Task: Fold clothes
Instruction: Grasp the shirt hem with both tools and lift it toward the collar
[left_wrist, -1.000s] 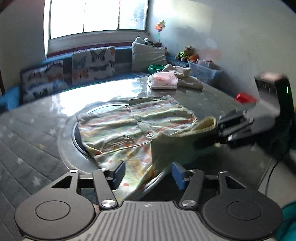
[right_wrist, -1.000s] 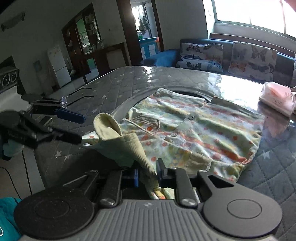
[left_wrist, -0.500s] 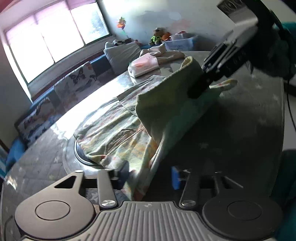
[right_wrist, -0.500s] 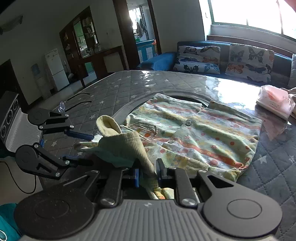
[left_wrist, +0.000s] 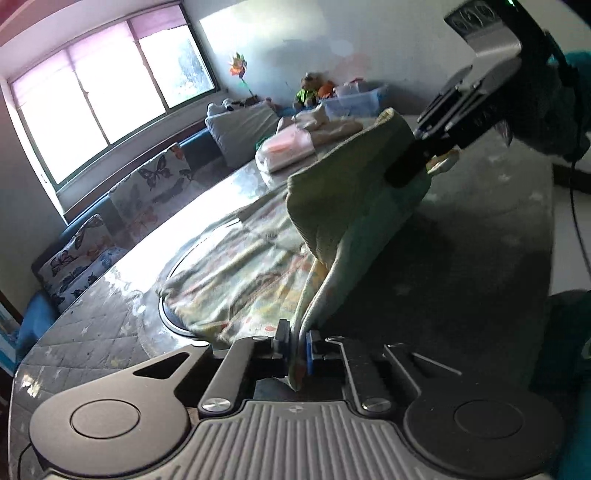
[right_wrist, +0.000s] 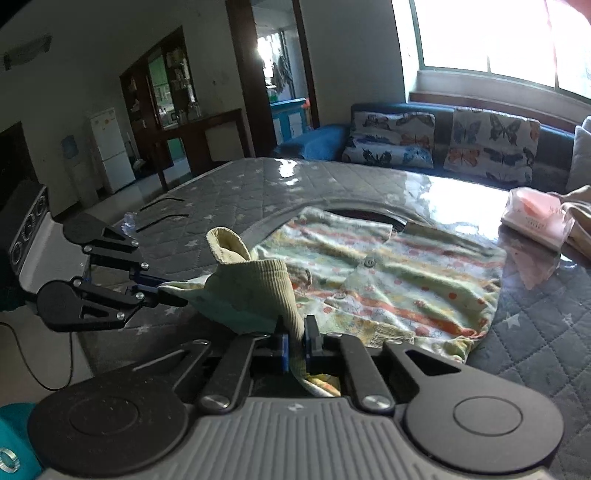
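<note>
Since a second ago, left gripper (left_wrist: 294, 341) is closing onto the sleeve (left_wrist: 354, 199); right gripper (right_wrist: 295, 341) clamps its cuff, sleeve stretched between them beside the shirt (right_wrist: 406, 280).

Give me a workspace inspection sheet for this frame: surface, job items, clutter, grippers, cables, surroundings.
Surface: grey quilted table with star print, glossy cover, round inset.
Job's things: patterned shirt spread flat, its yellow-green sleeve lifted and stretched between both grippers.
Clutter: pink packet and beige cloth at the far edge.
Grippers: left gripper closing, fabric between the pads; right gripper shut on the sleeve.
Cables: black cable hanging off the table's near side.
Surroundings: sofa with butterfly cushions, window, fridge.
</note>
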